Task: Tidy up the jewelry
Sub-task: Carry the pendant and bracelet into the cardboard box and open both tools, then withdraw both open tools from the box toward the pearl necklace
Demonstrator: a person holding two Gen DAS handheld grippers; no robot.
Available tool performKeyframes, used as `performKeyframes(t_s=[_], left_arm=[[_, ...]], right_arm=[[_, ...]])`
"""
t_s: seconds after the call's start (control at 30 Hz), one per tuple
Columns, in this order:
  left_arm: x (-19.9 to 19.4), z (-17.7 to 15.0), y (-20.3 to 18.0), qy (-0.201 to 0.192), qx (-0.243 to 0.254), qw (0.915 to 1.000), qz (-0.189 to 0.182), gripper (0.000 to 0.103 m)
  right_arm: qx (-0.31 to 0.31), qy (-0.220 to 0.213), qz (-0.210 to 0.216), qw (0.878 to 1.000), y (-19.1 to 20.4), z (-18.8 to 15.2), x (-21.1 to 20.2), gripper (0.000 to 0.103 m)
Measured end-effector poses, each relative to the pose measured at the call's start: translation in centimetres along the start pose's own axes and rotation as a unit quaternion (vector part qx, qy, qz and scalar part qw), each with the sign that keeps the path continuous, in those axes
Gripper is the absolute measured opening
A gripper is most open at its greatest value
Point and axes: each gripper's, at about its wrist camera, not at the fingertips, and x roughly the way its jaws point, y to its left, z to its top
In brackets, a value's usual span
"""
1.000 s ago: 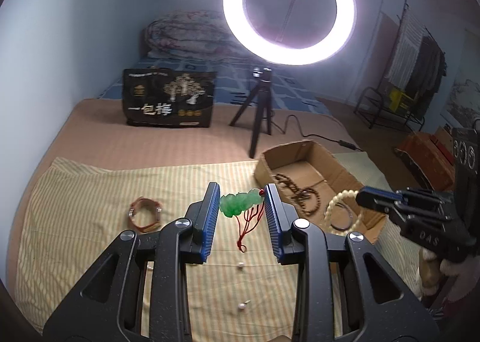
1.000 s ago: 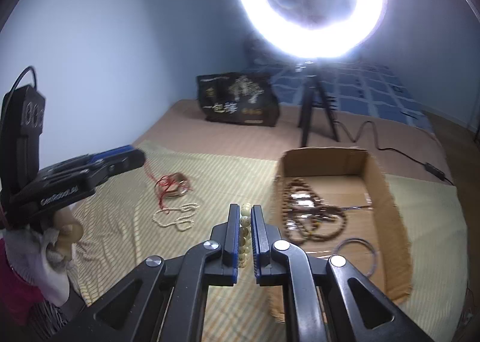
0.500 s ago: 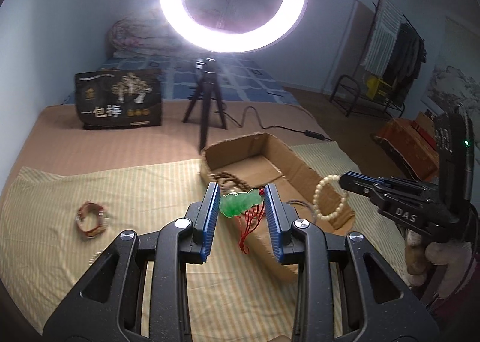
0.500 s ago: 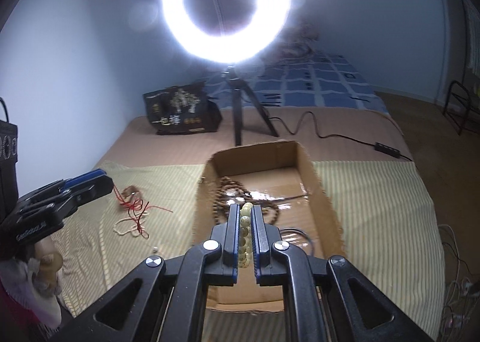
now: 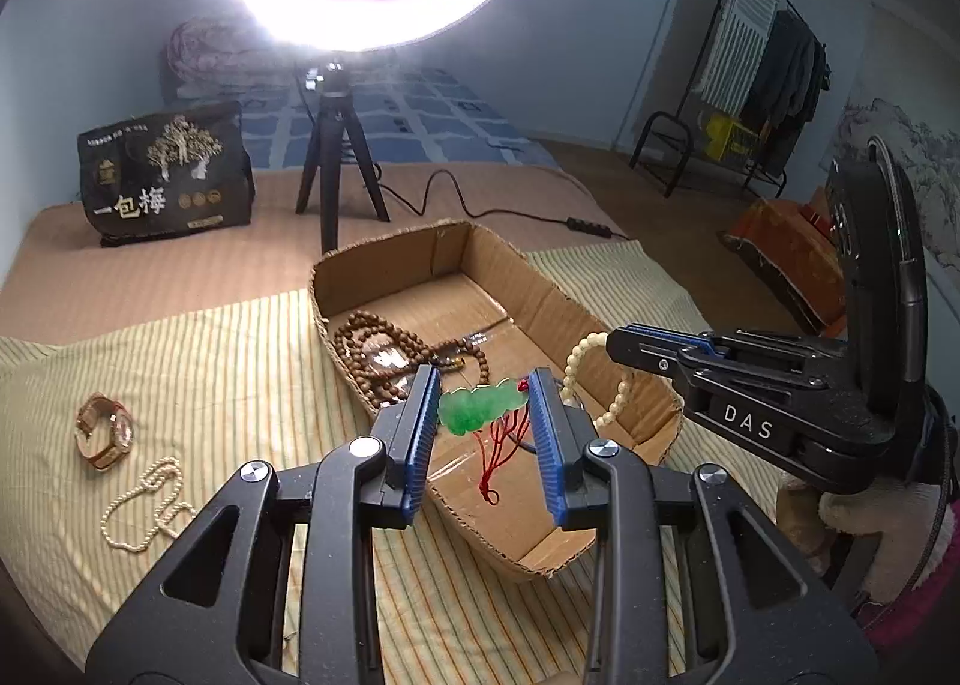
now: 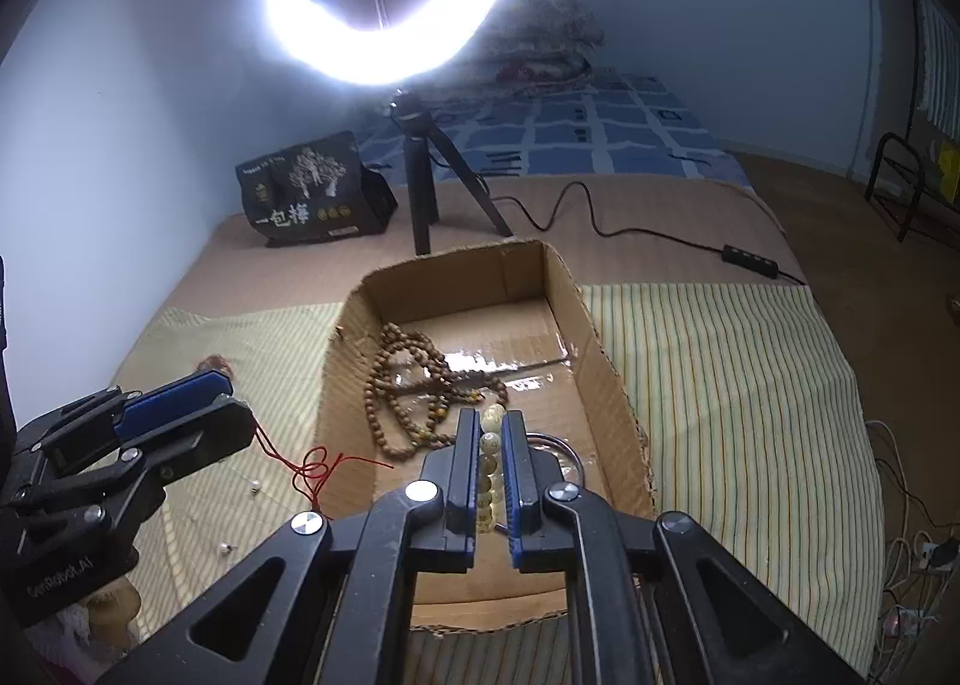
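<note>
Hanging right over the open brown cardboard box [image 5: 558,301], both grippers already had their loads lined up for a drop. The left gripper [image 5: 483,421] was part-open but clamped on a green jade-like carved pendant [image 5: 478,407], wedged crosswise between the blue pads, its red knotted cord [image 5: 498,457] dangling straight down toward the near end of the box floor. The right gripper [image 6: 491,457], just beside it, was squeezed nearly shut on a cream beaded bracelet [image 6: 491,445], whose loop hung over the box's right side. So I'd say either one just needed to let go.

Further in, the box held a long brown wooden bead necklace [image 5: 384,355] and a thin dark ring [image 6: 561,448]. Off to the left on the striped cloth [image 5: 210,361] sat a gold wristwatch [image 5: 103,431] and a white pearl strand [image 5: 144,496], not boxed yet.
</note>
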Motion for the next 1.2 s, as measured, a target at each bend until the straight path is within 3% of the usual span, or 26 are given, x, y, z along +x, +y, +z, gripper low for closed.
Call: performKeyframes(t_s=[0.4, 0.47, 0.53, 0.7, 0.83, 0.9, 0.97, 1.03, 1.2], left_arm=[[2.9, -1.0, -0.3, 0.031, 0.018, 0.9993, 0.008, 0.03], [3.1, -1.2, -0.2, 0.037, 0.017, 0.9991, 0.009, 0.031], [3.1, -1.2, -0.1, 0.039, 0.016, 0.9991, 0.011, 0.032], [2.7, -1.3, 0.2, 0.039, 0.016, 0.999, 0.016, 0.032], [2.0, -1.3, 0.5, 0.035, 0.017, 0.999, 0.02, 0.032], [1.6, -1.4, 0.7, 0.033, 0.017, 0.9991, 0.023, 0.033], [1.2, -1.4, 0.9, 0.031, 0.014, 0.9991, 0.025, 0.037], [0.7, -1.4, 1.2, 0.027, 0.011, 0.9992, 0.026, 0.045], [-0.6, -1.5, 2.0, 0.02, 0.013, 0.999, 0.037, 0.045]], right_arm=[[0.024, 0.022, -0.007, 0.999, -1.4, -0.4, 1.8, 0.006], [0.024, 0.02, -0.009, 0.999, -1.4, -0.3, 1.7, 0.011], [0.025, 0.016, -0.016, 0.999, -1.3, -0.3, 1.6, 0.028], [0.027, 0.011, -0.023, 0.999, -1.3, -0.1, 1.4, 0.031], [0.032, 0.003, -0.029, 0.999, -1.2, 0.0, 1.0, 0.045], [0.034, 0.0, -0.028, 0.999, -1.2, 0.2, 0.8, 0.048], [0.036, -0.003, -0.03, 0.999, -1.1, 0.2, 0.6, 0.054], [0.036, -0.008, -0.035, 0.999, -0.9, 0.3, 0.3, 0.068], [0.035, -0.021, -0.041, 0.998, -0.1, 0.6, -0.3, 0.086]])
